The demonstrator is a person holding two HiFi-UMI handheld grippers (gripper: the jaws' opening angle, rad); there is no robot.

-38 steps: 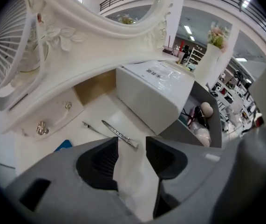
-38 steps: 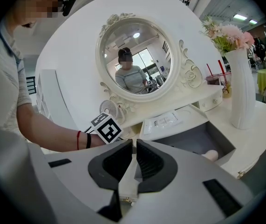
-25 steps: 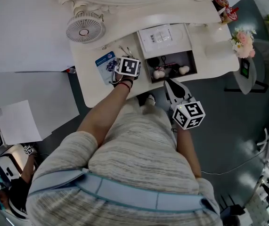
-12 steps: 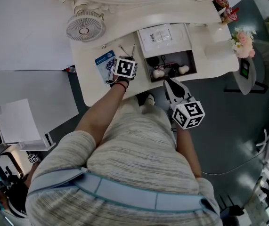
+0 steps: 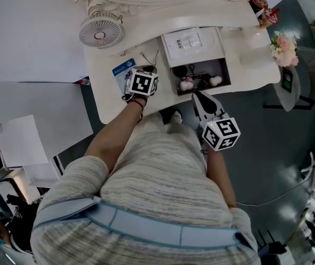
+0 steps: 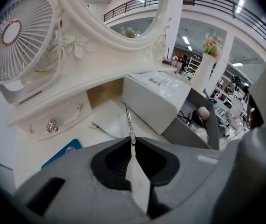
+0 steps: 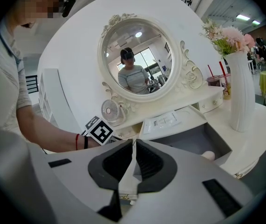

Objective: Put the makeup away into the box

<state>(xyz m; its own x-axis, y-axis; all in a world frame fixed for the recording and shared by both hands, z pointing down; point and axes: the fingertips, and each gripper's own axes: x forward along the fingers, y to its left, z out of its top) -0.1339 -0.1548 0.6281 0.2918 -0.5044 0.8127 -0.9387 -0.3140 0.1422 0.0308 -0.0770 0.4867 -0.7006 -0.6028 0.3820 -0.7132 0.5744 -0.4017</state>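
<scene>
The left tool [image 6: 132, 143], jaws just closed, pinches 1 thin metal makeup stick [image 6: 128, 119] over the worktop [image 6: 105, 121], beside the open box [image 6: 188, 125]. The right tool [image 7: 133, 146] is closed, empty.

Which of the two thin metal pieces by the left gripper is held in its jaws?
The straight stick: the left gripper, whose jaws have just closed, pinches its near end. The bent clip lies loose beside it.
</scene>
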